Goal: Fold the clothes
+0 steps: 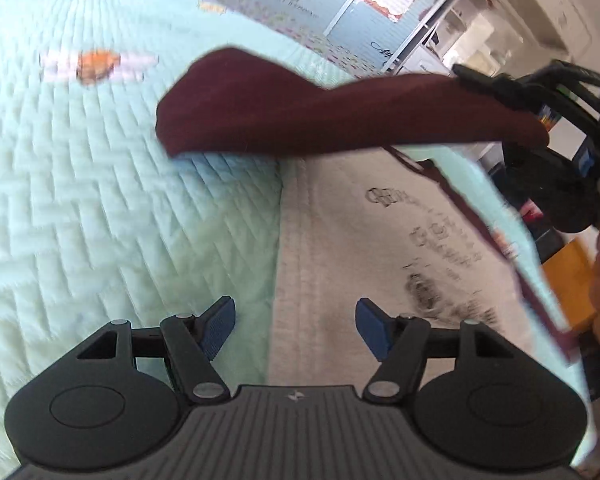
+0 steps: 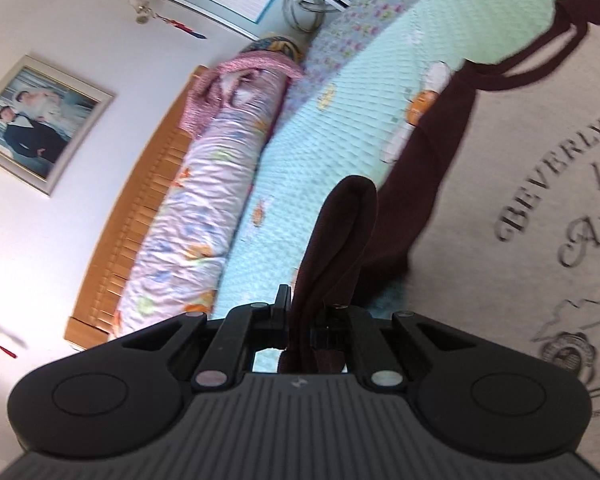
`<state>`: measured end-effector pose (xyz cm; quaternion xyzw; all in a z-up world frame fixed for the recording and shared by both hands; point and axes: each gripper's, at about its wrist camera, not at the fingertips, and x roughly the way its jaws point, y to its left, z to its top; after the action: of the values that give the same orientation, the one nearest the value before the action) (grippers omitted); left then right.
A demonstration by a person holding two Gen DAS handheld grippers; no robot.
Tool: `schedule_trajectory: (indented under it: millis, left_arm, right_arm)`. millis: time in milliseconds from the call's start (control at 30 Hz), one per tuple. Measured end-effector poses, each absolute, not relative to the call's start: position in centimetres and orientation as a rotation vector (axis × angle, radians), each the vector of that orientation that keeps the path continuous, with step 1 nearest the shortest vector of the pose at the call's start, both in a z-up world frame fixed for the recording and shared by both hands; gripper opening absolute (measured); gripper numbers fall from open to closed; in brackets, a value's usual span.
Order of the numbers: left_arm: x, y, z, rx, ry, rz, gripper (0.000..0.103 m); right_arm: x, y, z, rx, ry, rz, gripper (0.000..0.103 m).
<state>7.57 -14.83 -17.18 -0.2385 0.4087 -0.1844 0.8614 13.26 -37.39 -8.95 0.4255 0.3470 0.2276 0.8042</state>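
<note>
right gripper clamped on maroon sleeve, lifting it to fold | left gripper wide apart, empty, over shirt | sleeve at 1 o'clock

1 shirt on 1 quilt, 2 grippers, left and right, plus 1 rolled duvet and 1 framed photo.

bed, mint quilt | on it: shirt, rolled bedding
</note>
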Motion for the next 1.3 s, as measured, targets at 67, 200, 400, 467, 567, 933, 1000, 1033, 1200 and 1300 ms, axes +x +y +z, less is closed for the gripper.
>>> schedule_trajectory:
  millis: [67, 200, 400, 467, 567, 933, 1000, 1033, 1200, 1300]
  left_arm:
    - [7.7, -14.2, -17.6, -0.581, 0.888, -0.407, 0.066]
    - [7.9, -13.3, -18.3, -0.692, 0.948, -0.413, 0.063]
    - [8.5, -11.6, -19.3, -0.839, 1.066, -0.403, 0.038]
    - [8.5, -10.8, -19.9, -0.922, 1.113, -0.428, 0.038]
    - [8.4, -10.3, -20.8, -1.017, 1.154, -0.474, 0.038]
    - [7.9, -9.5, -20.4, -1.033, 1.098, -0.521, 0.039]
    - [7.8, -9.9, -20.0, -0.992, 1.088, -0.514, 0.038]
    - [7.7, -10.2, -19.8, -0.969, 1.082, -0.502, 0.034]
    - [6.9, -11.3, -18.5, -0.839, 1.062, -0.431, 0.019]
    - [6.8, -11.9, -17.6, -0.747, 1.042, -0.409, 0.018]
  right_arm:
    - [13.6, -36.9, -8.0, 0.917, 0.724, 0.501, 0.009]
    - [14.5, -36.2, -6.2, 0.949, 0.696, 0.538, 0.009]
    - [15.6, -35.4, -3.8, 0.966, 0.665, 0.594, 0.009]
    - [15.7, -35.2, -3.4, 0.980, 0.661, 0.606, 0.009]
    - [15.5, -35.2, -3.4, 0.965, 0.661, 0.610, 0.009]
    - [14.8, -36.0, -4.7, 0.910, 0.682, 0.609, 0.009]
    - [15.0, -36.0, -4.4, 0.879, 0.671, 0.598, 0.009]
    - [15.1, -35.9, -4.2, 0.861, 0.661, 0.591, 0.009]
    - [15.9, -35.2, -2.5, 0.832, 0.602, 0.591, 0.009]
    - [16.4, -35.7, -0.9, 0.840, 0.545, 0.589, 0.009]
